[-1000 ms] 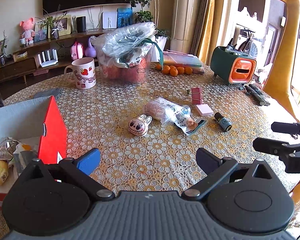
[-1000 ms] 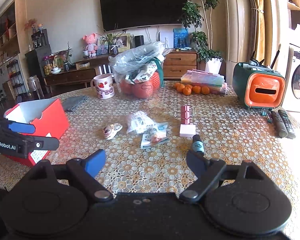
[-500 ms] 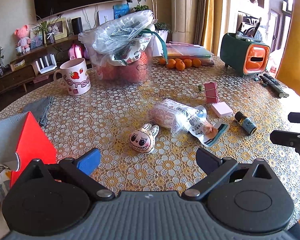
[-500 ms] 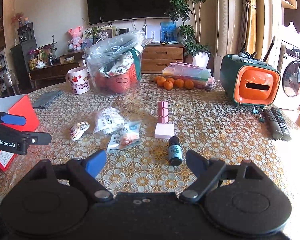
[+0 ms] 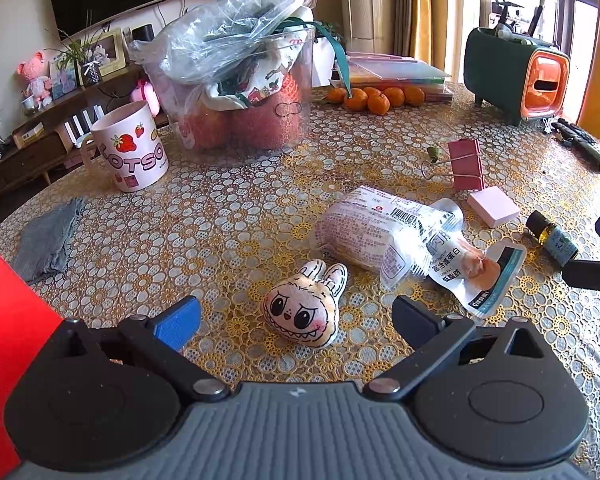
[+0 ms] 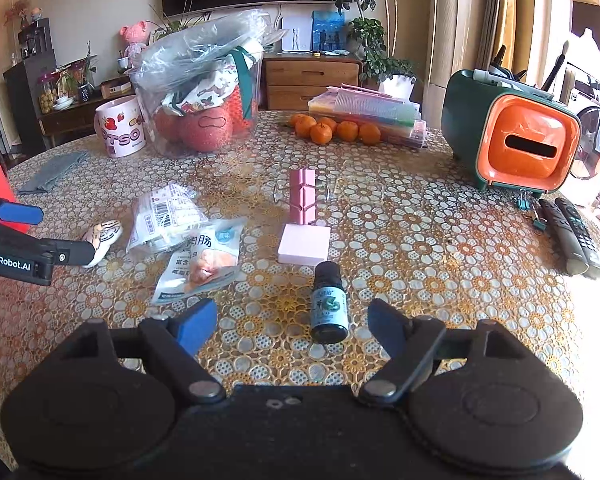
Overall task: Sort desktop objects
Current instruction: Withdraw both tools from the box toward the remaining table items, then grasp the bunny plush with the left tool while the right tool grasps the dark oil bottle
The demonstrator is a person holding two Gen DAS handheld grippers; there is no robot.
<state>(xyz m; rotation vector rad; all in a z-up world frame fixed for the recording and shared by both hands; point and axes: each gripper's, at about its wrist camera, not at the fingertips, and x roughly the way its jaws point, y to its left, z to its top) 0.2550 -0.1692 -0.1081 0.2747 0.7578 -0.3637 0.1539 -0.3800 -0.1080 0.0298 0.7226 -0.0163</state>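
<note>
A small plush bunny face (image 5: 304, 312) lies on the lace tablecloth, right between the fingers of my left gripper (image 5: 296, 318), which is open and not touching it. In the right wrist view, a small dark bottle with a green label (image 6: 329, 304) lies on its side between the fingers of my right gripper (image 6: 291, 324). Those jaws are closing but still stand clear of the bottle. A pink note pad (image 6: 304, 244), a pink binder clip (image 6: 302, 196) and two snack packets (image 6: 198, 256) lie just beyond. The red box (image 5: 4, 340) is at the left.
At the back stand a strawberry mug (image 5: 130, 148), a clear tub of apples under a plastic bag (image 5: 236, 92), oranges (image 6: 332, 130) and a green and orange holder (image 6: 512, 136). Remotes (image 6: 572, 236) lie near the right table edge. A grey cloth (image 5: 48, 240) lies left.
Both grippers have come forward and down toward the table. The plush toy now sits between the left fingers and the bottle between the right fingers, which have narrowed a little.
</note>
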